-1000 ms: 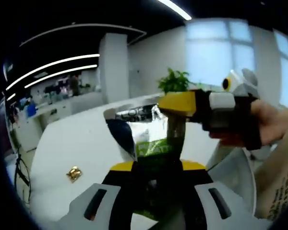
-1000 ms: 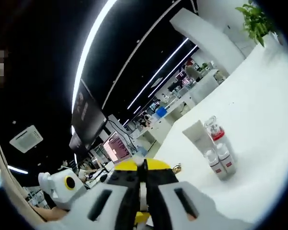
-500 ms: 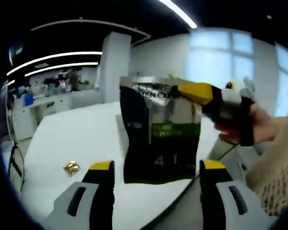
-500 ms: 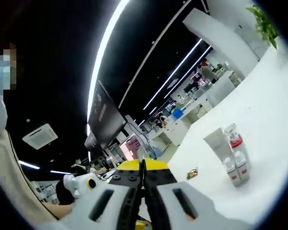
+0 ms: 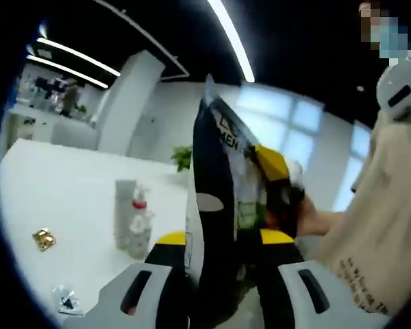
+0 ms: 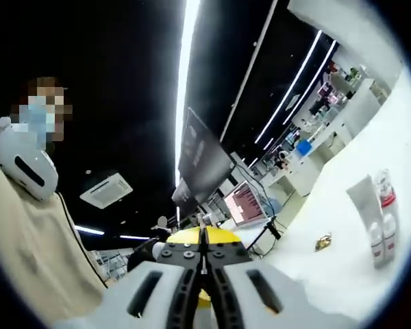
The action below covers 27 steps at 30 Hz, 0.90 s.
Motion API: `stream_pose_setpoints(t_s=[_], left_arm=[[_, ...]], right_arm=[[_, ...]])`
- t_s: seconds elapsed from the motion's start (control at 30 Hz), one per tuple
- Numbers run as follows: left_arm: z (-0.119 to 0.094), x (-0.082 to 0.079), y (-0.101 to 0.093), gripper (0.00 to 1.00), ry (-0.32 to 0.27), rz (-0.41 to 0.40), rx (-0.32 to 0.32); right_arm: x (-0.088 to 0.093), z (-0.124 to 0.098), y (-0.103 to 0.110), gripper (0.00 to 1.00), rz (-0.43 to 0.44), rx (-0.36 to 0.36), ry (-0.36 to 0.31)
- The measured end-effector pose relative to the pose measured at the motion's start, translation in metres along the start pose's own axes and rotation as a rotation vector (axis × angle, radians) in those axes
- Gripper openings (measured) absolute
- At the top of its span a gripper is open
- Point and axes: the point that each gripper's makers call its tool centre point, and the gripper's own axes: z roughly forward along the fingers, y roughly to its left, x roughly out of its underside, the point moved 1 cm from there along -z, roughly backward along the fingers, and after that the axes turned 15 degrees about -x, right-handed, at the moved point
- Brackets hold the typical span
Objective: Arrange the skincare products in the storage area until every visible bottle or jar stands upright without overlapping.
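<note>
With both my left gripper (image 5: 216, 257) and right gripper (image 6: 202, 264) clamped on the pouch (image 5: 216, 205), I should lower it gently beside the bottles (image 5: 131, 223).

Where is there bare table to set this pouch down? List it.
Free: white table left of the bottle cluster, and between it and the gold wrapper. Crowded: at the cluster itself. The left tool and right tool both hold the pouch.

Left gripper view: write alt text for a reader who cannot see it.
A tall black, silver and green foil pouch stands edge-on between the left claw, with the right claw pinching its far side. Small white bottles stand on the white table behind.
</note>
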Motion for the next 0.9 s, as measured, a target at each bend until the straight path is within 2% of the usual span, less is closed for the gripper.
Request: stream_pose_setpoints(t_s=[0.07, 0.13, 0.17, 0.23, 0.3, 0.37, 0.4, 0.5, 0.57, 0.6, 0.73, 0.8, 0.9], left_arm=[[-0.002, 0.002, -0.005, 0.19, 0.013, -0.023, 0.032], [-0.005, -0.001, -0.013, 0.05, 0.011, -0.078, 0.077], [-0.008, -0.007, -0.024, 0.0, -0.005, -0.133, 0.136], [-0.007, -0.009, -0.023, 0.0, -0.006, -0.157, 0.124], [-0.009, -0.015, -0.026, 0.0, -0.035, -0.174, 0.146], [-0.011, -0.027, -0.028, 0.0, -0.072, -0.223, 0.166], [-0.012, -0.03, -0.027, 0.0, -0.082, -0.219, 0.166], [-0.017, -0.055, -0.024, 0.0, -0.174, -0.281, 0.184], [-0.02, -0.071, -0.019, 0.0, -0.231, -0.308, 0.187], [-0.021, -0.08, -0.017, 0.0, -0.259, -0.324, 0.186], [-0.024, -0.092, -0.007, 0.0, -0.289, -0.342, 0.188], [-0.022, -0.093, -0.003, 0.0, -0.288, -0.343, 0.179], [-0.016, -0.086, 0.004, 0.0, -0.259, -0.326, 0.147]], right_arm=[[-0.001, -0.003, -0.006, 0.01, -0.01, 0.024, 0.004], [-0.002, -0.008, -0.016, 0.01, -0.049, 0.072, 0.014], [-0.002, -0.008, -0.017, 0.01, -0.07, 0.074, 0.021], [-0.006, -0.004, -0.013, 0.02, -0.063, 0.033, -0.012], [-0.012, 0.001, -0.007, 0.03, -0.054, -0.016, -0.06], [-0.01, 0.003, -0.005, 0.06, -0.061, -0.035, -0.045], [-0.007, 0.006, -0.005, 0.12, -0.03, -0.045, -0.045], [0.004, 0.01, -0.003, 0.28, 0.019, -0.072, -0.017], [0.009, 0.013, 0.002, 0.31, 0.064, -0.102, -0.028], [0.012, 0.015, 0.003, 0.31, 0.072, -0.109, -0.032], [0.021, 0.02, 0.006, 0.26, 0.101, -0.122, -0.043], [0.023, 0.022, 0.006, 0.19, 0.101, -0.123, -0.046], [0.023, 0.021, 0.005, 0.08, 0.089, -0.125, -0.049]])
